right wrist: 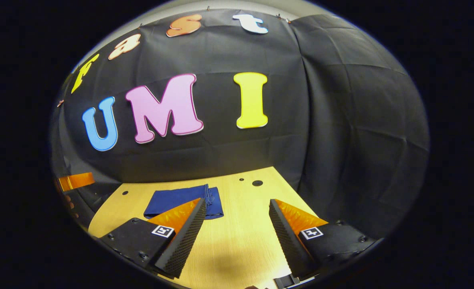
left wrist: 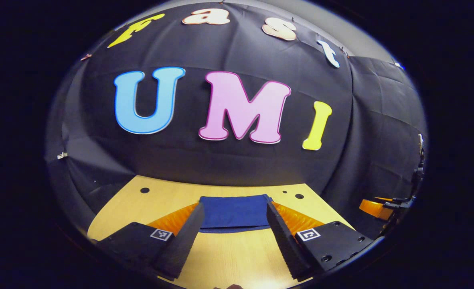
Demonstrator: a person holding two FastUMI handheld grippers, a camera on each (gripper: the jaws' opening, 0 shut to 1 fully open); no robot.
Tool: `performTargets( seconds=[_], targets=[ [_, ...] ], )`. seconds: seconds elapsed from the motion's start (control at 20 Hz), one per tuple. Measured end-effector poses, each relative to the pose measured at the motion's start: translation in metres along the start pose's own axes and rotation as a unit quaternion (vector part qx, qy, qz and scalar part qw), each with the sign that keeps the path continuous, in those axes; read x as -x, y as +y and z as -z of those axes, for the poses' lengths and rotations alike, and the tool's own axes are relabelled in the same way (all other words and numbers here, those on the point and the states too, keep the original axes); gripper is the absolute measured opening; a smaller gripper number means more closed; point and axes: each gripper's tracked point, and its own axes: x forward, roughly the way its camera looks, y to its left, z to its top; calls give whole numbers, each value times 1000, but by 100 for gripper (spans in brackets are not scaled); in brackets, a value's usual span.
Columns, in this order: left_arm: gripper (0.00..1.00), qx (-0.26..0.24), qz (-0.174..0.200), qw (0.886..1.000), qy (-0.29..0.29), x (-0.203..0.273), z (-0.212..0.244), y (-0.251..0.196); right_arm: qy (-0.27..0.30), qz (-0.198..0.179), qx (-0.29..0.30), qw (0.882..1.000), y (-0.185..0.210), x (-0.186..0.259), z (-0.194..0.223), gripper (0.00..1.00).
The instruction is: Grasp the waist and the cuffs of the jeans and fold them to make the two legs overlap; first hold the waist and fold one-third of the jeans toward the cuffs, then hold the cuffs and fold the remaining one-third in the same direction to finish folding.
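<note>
The dark blue jeans [left wrist: 234, 212] lie folded into a flat rectangular bundle on the wooden table [left wrist: 229, 257], straight ahead in the left gripper view. My left gripper [left wrist: 233, 230] hovers open just short of the bundle, fingers wide apart and holding nothing. In the right gripper view the same jeans [right wrist: 181, 198] lie ahead and to the left, partly hidden behind my left finger [right wrist: 183, 237]. My right gripper [right wrist: 237, 228] is open over bare tabletop, to the right of the jeans and apart from them.
The table [right wrist: 237, 249] has small dark holes near its far edge [left wrist: 299, 196] [right wrist: 257, 183]. The black cloth wall rises just behind it. The other gripper [left wrist: 381, 206] shows at the right rim of the left gripper view, and likewise the other gripper [right wrist: 74, 181] at the left rim of the right gripper view.
</note>
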Motion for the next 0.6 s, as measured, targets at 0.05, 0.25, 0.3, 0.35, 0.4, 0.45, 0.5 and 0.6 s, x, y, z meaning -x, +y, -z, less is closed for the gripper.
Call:
performTargets(
  seconds=[0.05, 0.25, 0.3, 0.35, 0.4, 0.45, 0.5, 0.6],
  targets=[
    [97, 3, -7, 1000, -12, 20, -4, 10, -11, 0, 5, 1000, 2, 16, -3, 98],
    [96, -14, -13, 1000, -24, 88, 5, 28, -37, -18, 23, 999, 23, 77, -3, 100],
    [96, -19, -10, 999, -23, 102, 9, 29, -39, -22, 24, 999, 30, 90, -2, 100],
    [96, -20, -6, 1000, -20, 115, 14, 28, -40, -26, 23, 999, 35, 104, -1, 100],
    [96, -16, -3, 1000, -17, 127, 19, 26, -42, -32, 22, 998, 42, 116, -2, 100],
    [96, -9, 2, 1000, -13, 136, 23, 23, -46, -40, 23, 998, 50, 128, -4, 100],
    [97, -2, 5, 1000, -7, 143, 29, 21, -51, -48, 29, 997, 57, 136, -7, 100],
    [97, 0, 0, 1000, -5, 152, 36, 22, -58, -62, 43, 995, 65, 148, -12, 100]
  ],
)
